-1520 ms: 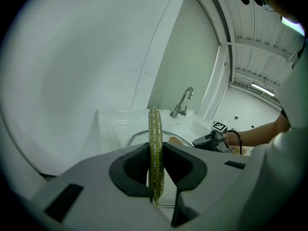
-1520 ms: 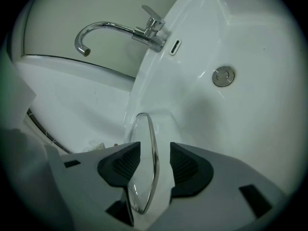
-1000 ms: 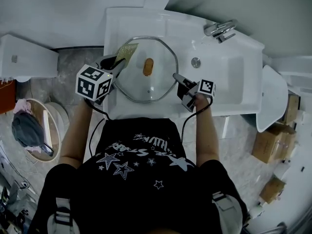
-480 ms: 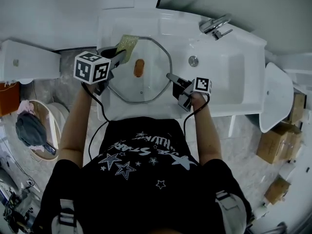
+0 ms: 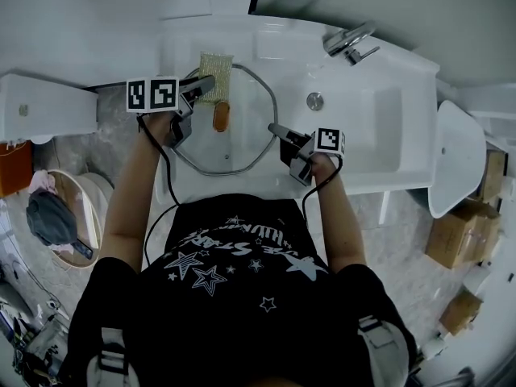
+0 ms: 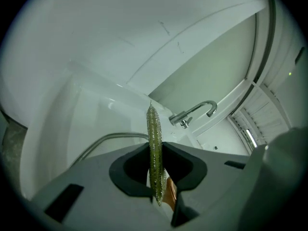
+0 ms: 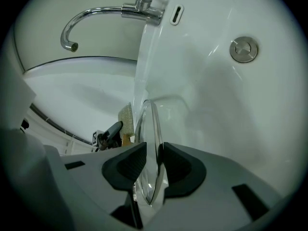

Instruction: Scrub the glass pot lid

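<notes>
The glass pot lid [image 5: 230, 139], metal-rimmed with a wooden knob [image 5: 220, 117], lies on the white counter left of the sink. My right gripper [image 5: 276, 129] is at its right rim; in the right gripper view the lid [image 7: 146, 143] stands edge-on between the pads, and my right gripper [image 7: 153, 161] is shut on that rim. My left gripper [image 5: 203, 85] holds a yellow-green scrub sponge [image 5: 215, 64] at the lid's far edge. In the left gripper view the sponge [image 6: 154, 148] is pinched edge-on in my left gripper [image 6: 156, 166].
The sink basin [image 5: 367, 131] with drain [image 5: 314, 101] and chrome faucet [image 5: 348, 40] is right of the lid. A white fixture [image 5: 48, 105] and a basket holding cloth [image 5: 50, 216] are on the left. Cardboard boxes [image 5: 468, 297] stand on the floor at right.
The left gripper has carried the sponge from the lid's left rear to its far edge, turning it flat-on. The right gripper's jaws have narrowed on the lid's right rim.
</notes>
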`<state>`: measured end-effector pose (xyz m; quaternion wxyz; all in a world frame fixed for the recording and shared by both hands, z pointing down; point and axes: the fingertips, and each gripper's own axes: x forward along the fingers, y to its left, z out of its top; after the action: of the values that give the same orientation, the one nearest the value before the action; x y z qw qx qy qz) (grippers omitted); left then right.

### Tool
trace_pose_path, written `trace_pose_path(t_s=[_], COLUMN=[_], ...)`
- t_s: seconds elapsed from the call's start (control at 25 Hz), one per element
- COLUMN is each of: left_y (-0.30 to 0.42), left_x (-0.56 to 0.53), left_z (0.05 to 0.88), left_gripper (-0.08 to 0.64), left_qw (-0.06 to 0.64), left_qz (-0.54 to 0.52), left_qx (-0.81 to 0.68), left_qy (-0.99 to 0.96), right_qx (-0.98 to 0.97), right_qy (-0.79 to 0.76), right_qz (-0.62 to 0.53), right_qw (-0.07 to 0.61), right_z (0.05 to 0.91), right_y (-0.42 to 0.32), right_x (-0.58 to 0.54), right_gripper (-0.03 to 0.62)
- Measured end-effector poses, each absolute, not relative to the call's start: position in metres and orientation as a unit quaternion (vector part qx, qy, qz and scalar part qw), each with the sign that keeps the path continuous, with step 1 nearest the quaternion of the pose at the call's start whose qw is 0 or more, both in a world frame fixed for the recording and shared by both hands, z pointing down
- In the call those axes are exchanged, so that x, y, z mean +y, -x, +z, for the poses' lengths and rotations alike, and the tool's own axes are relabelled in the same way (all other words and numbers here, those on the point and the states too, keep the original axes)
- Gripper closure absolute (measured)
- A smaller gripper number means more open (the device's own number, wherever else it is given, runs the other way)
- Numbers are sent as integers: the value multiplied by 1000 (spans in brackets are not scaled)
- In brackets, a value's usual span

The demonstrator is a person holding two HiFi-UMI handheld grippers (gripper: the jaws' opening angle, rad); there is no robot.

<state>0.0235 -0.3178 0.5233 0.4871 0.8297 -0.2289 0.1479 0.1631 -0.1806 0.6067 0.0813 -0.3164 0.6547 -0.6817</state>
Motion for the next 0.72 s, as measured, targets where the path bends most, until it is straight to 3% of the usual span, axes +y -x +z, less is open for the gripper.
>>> trace_pose_path(t_s=[0.24,0.72], left_y=[-27,-14], left_x=[-321,-323], left_z=[544,547], left_gripper=[486,487], left_qw=[514,442], left_qz=[157,234], left_qx=[-233,-254], left_qy=[-810,-828], right_qx=[652,649], right_qy=[317,317], right_qz=[-685,-687], right_qw=[78,82], right_z=[606,604], right_y=[-162,-161], right_x=[-179,-180], right_gripper=[486,486])
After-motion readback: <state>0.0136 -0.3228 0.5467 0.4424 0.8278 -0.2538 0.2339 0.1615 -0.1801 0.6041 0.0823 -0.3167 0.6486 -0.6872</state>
